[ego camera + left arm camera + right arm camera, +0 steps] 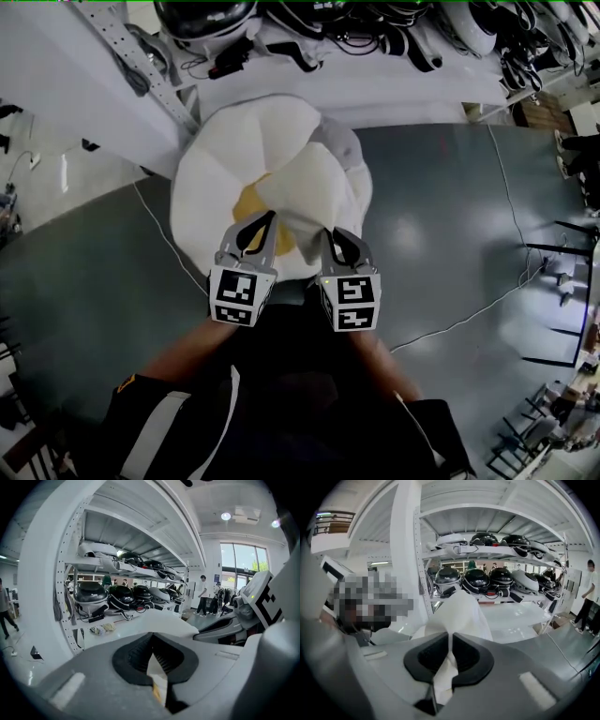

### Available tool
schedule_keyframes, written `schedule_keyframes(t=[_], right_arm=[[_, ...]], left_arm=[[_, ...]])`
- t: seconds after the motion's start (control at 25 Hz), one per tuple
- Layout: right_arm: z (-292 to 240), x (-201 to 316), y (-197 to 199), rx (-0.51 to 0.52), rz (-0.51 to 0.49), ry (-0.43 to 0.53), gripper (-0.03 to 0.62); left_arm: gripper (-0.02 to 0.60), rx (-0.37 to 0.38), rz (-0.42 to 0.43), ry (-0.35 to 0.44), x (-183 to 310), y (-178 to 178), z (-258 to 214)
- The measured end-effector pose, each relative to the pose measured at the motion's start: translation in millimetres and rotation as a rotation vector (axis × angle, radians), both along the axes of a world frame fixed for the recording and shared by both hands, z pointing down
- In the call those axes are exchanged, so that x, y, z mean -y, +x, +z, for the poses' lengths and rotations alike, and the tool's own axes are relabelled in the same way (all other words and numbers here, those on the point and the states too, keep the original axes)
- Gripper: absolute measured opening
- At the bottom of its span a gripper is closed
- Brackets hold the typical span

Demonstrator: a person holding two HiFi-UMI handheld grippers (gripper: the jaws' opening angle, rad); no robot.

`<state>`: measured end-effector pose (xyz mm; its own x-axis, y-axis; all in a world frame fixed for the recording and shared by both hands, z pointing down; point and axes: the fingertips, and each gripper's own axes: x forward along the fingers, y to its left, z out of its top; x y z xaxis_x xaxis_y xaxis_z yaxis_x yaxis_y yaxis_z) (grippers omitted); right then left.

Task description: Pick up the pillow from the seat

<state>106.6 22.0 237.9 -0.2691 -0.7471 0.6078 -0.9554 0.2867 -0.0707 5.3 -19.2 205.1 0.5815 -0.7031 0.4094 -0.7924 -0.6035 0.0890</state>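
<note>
A white flower-shaped pillow (239, 159) with a yellow centre (251, 202) hangs in front of me, held up by both grippers at its near edge. My left gripper (260, 228) is shut on a fold of white and yellow fabric (157, 677), seen between its pads in the left gripper view (152, 644). The right gripper (330, 239) pinches a white petal, and its jaws (450, 641) close on that cloth (459, 613). A grey round seat (344, 142) peeks out behind the pillow's right side.
A white shelf rack (394, 89) loaded with black helmets (202, 19) stands straight ahead, with a perforated post (131, 56) at its left. A thin cable (469, 319) runs over the grey floor. People (202, 595) stand far off by the windows.
</note>
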Motion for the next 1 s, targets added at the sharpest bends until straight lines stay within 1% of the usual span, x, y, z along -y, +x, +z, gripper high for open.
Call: schedule_keyframes(t=[0.16, 0.28, 0.56, 1.0], right_arm=[[-24.5, -10.2, 4.3, -0.004, 0.023, 0.036, 0.026], [-33.3, -16.8, 4.3, -0.007, 0.036, 0.049, 0.025], [-35.6, -19.2, -2.8, -0.009, 0.04, 0.057, 0.023], [-32.9, -18.1, 4.0, -0.017, 0.047, 0.051, 0.023]], left_arm=[[0.005, -0.02, 0.008, 0.016, -12.7, -1.6, -17.9], [0.005, -0.019, 0.02, 0.029, -18.2, -2.6, -24.3], [0.005, -0.011, 0.028, 0.058, -17.0, -4.6, -29.3], [0.005, 0.004, 0.043, 0.064, -13.5, -0.5, -30.5]])
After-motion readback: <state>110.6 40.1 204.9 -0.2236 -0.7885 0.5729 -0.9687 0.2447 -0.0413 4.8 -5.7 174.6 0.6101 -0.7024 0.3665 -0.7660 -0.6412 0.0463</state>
